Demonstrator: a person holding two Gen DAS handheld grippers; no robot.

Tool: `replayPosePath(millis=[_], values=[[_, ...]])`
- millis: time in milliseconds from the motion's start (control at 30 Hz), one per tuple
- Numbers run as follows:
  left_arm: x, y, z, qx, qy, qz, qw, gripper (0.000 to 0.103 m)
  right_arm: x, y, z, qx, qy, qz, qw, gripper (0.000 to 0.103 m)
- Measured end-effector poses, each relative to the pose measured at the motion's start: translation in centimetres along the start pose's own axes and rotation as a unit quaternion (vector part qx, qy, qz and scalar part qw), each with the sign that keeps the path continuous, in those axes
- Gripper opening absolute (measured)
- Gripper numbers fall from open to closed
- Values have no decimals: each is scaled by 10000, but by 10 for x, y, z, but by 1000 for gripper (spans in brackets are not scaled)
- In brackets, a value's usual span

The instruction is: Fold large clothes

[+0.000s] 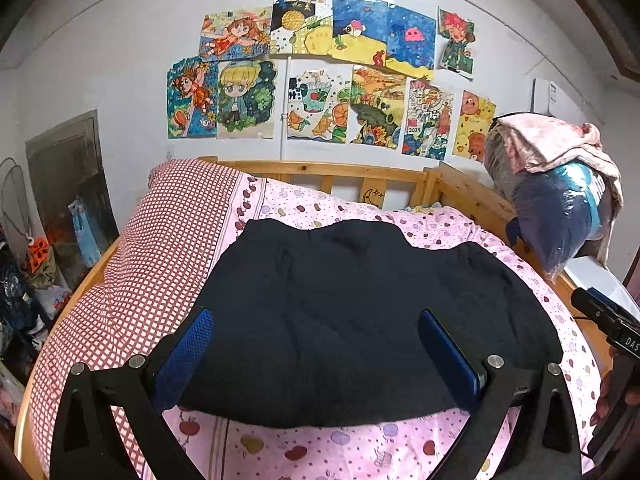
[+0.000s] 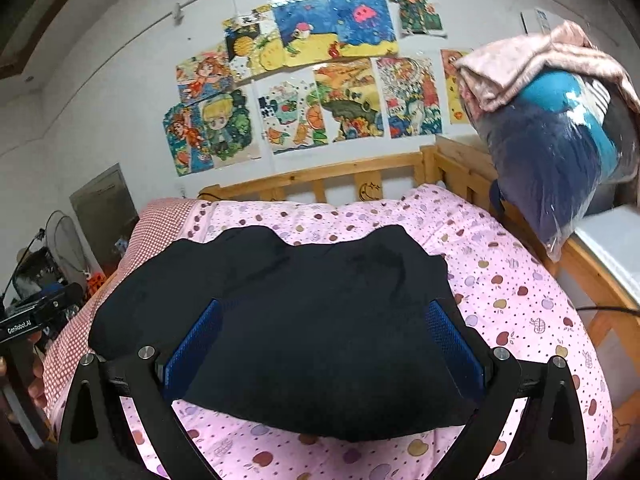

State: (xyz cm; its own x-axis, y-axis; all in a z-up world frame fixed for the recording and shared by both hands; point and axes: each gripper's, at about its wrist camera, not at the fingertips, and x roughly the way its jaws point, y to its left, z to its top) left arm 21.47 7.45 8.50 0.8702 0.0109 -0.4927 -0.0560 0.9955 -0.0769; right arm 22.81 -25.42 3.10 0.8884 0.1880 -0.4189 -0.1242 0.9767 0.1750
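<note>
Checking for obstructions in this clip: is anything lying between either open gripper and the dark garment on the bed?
Nothing visible. The black garment lies bare on the pink sheet, directly ahead of the left gripper and right gripper.

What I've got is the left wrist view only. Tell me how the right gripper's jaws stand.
Observer: The right gripper is open, its blue fingers spread wide above the near edge of the black garment, gripping nothing.
Operator: Now report what shows of my left gripper from that side.
Observer: Of the left gripper, the right wrist view catches only the black body at its left border, with a hand just below it.
</note>
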Motion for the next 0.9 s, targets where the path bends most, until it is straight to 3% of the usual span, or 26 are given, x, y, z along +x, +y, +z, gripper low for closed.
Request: replayPosePath(millis=[433, 900], values=[[-50, -9, -10, 173, -365, 153, 9991, 103, -43, 42, -15, -512, -363, 147, 9979, 100], [-78, -9, -43, 331, -472, 227, 9981, 103, -80, 54, -33, -467, -525, 292, 9971, 100]])
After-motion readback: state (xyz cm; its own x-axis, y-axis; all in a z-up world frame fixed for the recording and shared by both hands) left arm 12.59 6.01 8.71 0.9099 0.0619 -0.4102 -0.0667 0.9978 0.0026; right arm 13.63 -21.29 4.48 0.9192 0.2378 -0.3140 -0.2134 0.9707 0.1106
